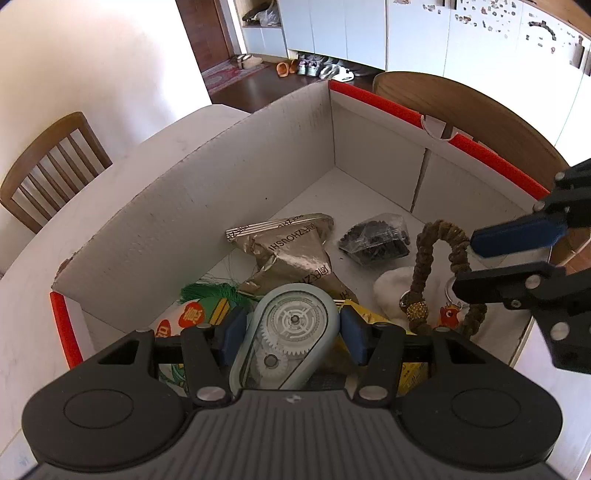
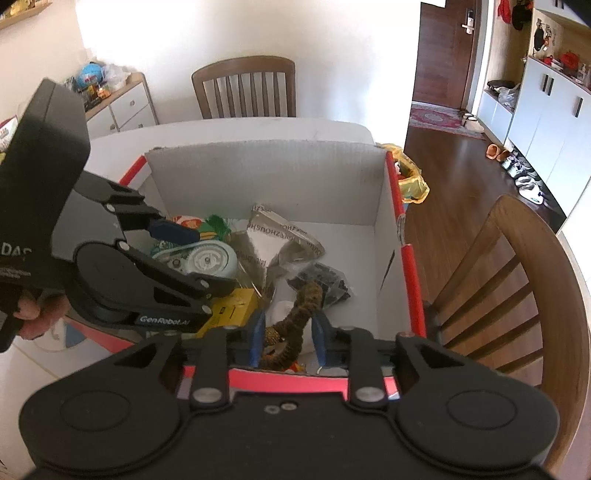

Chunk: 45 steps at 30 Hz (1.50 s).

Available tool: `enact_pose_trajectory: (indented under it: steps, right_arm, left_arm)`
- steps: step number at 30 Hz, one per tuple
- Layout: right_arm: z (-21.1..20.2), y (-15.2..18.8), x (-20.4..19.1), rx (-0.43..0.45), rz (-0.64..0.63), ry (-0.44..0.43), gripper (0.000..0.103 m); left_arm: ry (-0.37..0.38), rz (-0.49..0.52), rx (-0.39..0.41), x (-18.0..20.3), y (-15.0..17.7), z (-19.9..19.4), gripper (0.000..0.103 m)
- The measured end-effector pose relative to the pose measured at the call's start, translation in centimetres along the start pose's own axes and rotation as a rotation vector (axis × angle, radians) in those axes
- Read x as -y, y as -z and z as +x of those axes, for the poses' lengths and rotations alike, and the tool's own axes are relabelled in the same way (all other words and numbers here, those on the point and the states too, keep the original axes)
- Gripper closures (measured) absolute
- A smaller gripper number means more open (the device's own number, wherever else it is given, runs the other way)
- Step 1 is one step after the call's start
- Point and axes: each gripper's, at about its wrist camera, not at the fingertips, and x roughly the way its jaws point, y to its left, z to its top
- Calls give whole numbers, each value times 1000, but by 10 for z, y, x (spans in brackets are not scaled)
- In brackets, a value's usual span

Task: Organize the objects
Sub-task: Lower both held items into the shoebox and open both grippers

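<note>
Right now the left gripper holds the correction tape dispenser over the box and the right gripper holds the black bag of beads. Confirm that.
Wrong on the right gripper: it holds the braided brown cord, as the right wrist view shows. The black bag lies in the box. The left gripper does hold the correction tape dispenser.

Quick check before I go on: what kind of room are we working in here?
Most likely a home dining area by the entryway: wooden dining chairs around a white table, and shoes lined under white cabinets.

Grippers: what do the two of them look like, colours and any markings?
Both are matte black, with blue pads on the fingers and silver rivets. The left gripper has a ribbed grey top between two round black housings. In the right wrist view it reads "GenRobot.AI" in white. The right gripper has the same build.
</note>
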Motion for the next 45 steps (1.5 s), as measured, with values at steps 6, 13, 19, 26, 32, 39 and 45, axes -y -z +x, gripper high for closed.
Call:
enact_pose_trajectory:
  steps: [6,13,19,26,32,39,45]
  right_arm:
    - [-11,0,2,25,13,-6,70]
    - [-25,-1,-4,59,33,-3,67]
    - [-43,-3,-16,106,51,-5,62]
    - [-63,-2,-35,165,71,-10,51]
    - [-78,4,-50,215,92,-11,42]
    - [-93,15,-65,268,124,-9,29]
    - [-108,25,-80,320,135,-2,12]
  left_arm:
    - [19,-35,45,-7,2,-15,38]
    - [36,-77,111,-18,8,-40,38]
    - [73,-108,192,-25,20,-71,35]
    - [102,-149,273,-37,36,-111,30]
    - [75,-203,312,-50,54,-134,28]
    - [86,-257,341,-63,75,-156,22]
    - [97,-277,357,-63,91,-170,18]
